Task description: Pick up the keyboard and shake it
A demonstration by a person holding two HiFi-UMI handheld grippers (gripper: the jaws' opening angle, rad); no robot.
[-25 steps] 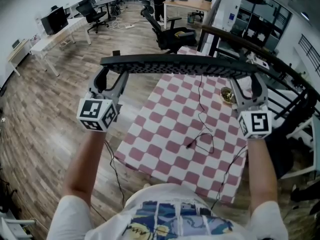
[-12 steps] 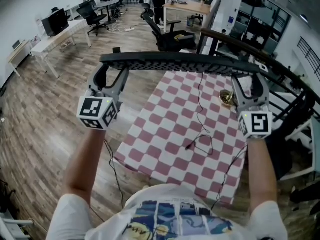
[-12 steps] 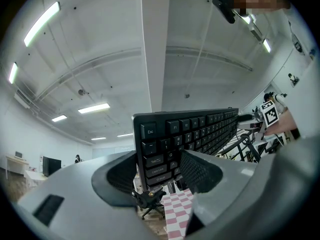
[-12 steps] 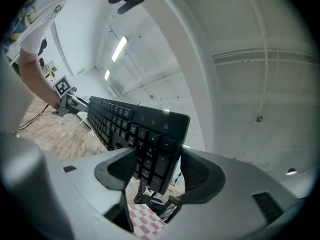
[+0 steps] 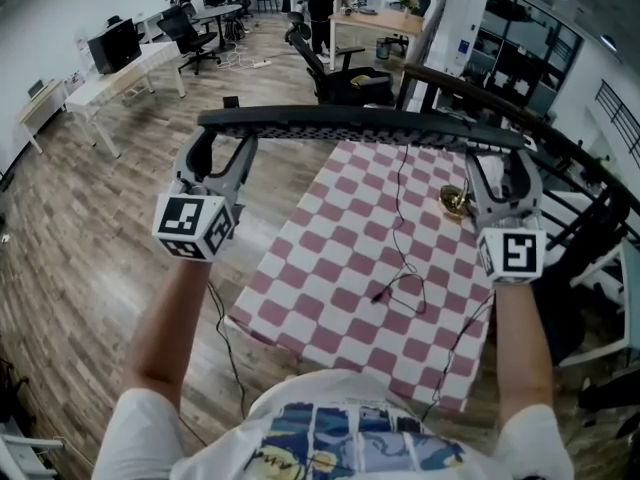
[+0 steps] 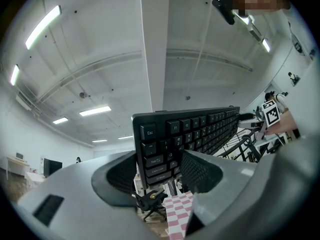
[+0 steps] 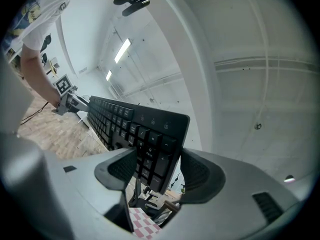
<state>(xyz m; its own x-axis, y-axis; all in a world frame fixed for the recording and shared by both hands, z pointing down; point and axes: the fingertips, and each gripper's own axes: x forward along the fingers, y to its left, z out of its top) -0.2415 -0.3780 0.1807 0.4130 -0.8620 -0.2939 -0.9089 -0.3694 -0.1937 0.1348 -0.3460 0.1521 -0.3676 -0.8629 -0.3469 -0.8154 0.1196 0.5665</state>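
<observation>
Table (image 5: 320,268): right below you, under a red-and-white checked cloth.
Cable (image 5: 388,286): black, looped near your table's middle.
Gold object (image 5: 455,200): at 2 o'clock, near the edge.

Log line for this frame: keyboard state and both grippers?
keyboard: lifted, roughly level, off checkered table | left gripper: shut on keyboard left end | right gripper: shut on keyboard right end

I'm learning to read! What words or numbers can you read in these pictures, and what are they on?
"Esc" on the corner key of the keyboard.
"Tab" on a key further down its edge.
"Caps Lock" on the key below that.
The other keys are too small or blurred to read.
</observation>
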